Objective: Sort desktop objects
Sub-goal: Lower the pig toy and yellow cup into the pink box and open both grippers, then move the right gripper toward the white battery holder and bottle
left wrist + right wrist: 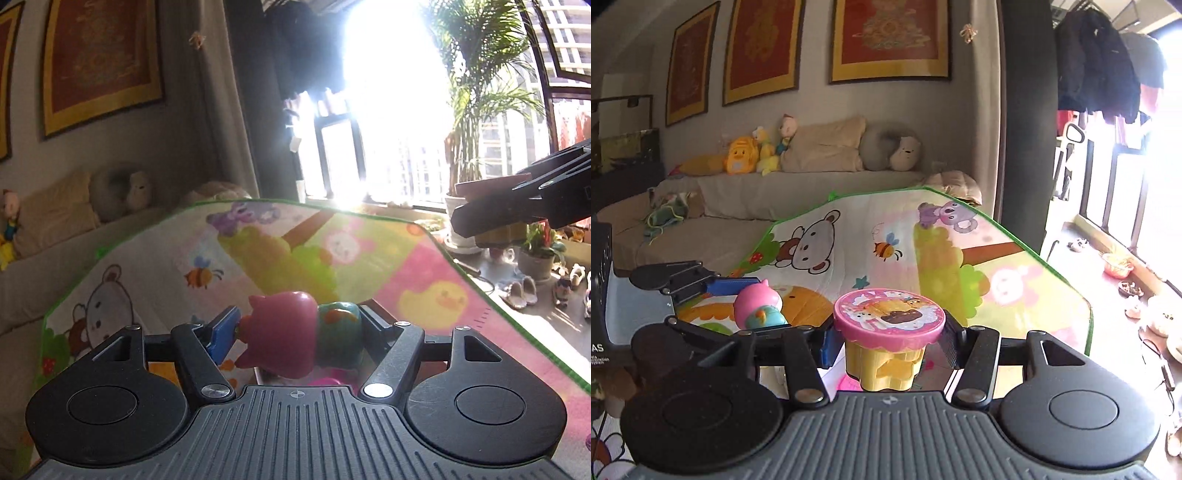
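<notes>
Cartoon-printed play mat [849, 236] fills mid-frame; left gripper [295, 328] clamps a pink-headed, teal-bodied plastic figurine [295, 332], right gripper [886, 339] clamps a pink-lidded yellow toy pot [888, 332], both lower centre; rounded plastic may slip

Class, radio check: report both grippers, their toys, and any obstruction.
Left gripper shut on pink pig toy. Right gripper shut on pink-lidded yellow toy. Nothing blocking either.

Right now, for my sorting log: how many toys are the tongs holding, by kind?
Pink-headed figure toys: 1, the pink figure toy in the left tongs
Pink-lidded yellow toy cups: 1, the yellow toy cup in the right tongs
Total: 2
</notes>
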`<control>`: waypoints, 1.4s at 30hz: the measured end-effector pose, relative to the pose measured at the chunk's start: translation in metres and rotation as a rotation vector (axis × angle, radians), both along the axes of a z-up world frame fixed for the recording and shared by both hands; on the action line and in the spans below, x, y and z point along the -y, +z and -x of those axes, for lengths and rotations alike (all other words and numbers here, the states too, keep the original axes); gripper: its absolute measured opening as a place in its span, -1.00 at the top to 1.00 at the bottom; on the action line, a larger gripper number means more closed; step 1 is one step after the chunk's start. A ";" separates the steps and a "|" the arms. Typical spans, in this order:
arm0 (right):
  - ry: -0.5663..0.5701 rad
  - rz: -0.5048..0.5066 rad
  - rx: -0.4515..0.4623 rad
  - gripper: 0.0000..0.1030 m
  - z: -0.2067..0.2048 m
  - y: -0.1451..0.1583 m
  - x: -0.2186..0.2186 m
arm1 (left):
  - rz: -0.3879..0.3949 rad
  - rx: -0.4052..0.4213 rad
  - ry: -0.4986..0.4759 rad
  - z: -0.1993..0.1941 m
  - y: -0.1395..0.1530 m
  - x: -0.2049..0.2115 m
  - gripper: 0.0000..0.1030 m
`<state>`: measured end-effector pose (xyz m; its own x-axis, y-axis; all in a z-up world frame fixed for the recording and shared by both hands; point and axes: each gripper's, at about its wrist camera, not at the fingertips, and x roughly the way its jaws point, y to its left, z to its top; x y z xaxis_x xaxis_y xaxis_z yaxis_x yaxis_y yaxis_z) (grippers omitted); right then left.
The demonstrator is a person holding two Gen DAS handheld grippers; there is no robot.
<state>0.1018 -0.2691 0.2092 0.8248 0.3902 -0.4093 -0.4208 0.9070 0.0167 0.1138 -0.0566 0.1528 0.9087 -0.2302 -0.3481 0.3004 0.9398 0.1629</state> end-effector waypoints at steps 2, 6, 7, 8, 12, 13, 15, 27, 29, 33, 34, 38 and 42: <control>-0.014 -0.010 -0.037 -0.02 -0.022 -0.007 -0.004 | 0.054 -0.042 -0.009 -0.021 -0.006 -0.002 -0.55; -0.029 0.006 -0.152 -0.21 -0.061 -0.038 -0.016 | 0.089 -0.087 0.006 -0.031 -0.025 -0.018 -0.84; -0.043 0.011 -0.164 -0.23 -0.066 -0.045 -0.018 | 0.085 -0.095 0.022 -0.027 -0.030 -0.025 -0.84; -0.042 0.010 -0.178 -0.23 -0.069 -0.051 -0.017 | 0.082 -0.104 0.044 -0.021 -0.035 -0.033 -0.85; -0.052 0.006 -0.207 -0.23 -0.073 -0.066 -0.016 | 0.045 -0.155 0.119 0.008 -0.064 -0.065 -0.88; -0.057 0.010 -0.216 -0.23 -0.075 -0.069 -0.017 | 0.039 -0.171 0.135 0.013 -0.071 -0.069 -0.88; -0.057 0.020 -0.242 -0.23 -0.079 -0.076 -0.022 | 0.037 -0.207 0.166 0.024 -0.086 -0.080 -0.88; 0.003 0.075 -0.312 -0.27 -0.074 -0.072 -0.072 | 0.020 -0.251 0.283 0.074 -0.129 -0.120 -0.94; 0.023 0.072 -0.317 -0.31 -0.075 -0.064 -0.088 | 0.045 -0.257 0.306 0.073 -0.132 -0.125 -0.94; 0.062 0.044 -0.347 -0.40 -0.088 -0.052 -0.120 | 0.056 -0.241 0.364 0.075 -0.133 -0.132 -0.95; 0.075 0.030 -0.367 -0.40 -0.095 -0.051 -0.129 | 0.066 -0.235 0.369 0.076 -0.134 -0.135 -0.96; 0.111 0.037 -0.443 -0.40 -0.131 -0.063 -0.177 | 0.127 -0.254 0.362 0.076 -0.137 -0.145 -0.98; 0.152 0.145 -0.503 -0.40 -0.164 -0.098 -0.236 | 0.188 -0.265 0.367 0.076 -0.137 -0.154 -0.98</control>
<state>0.2654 -0.0329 0.1108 0.4518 0.3998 -0.7975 -0.5196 0.8446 0.1290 0.0378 0.0972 0.0154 0.8277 0.0075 -0.5612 -0.0480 0.9972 -0.0574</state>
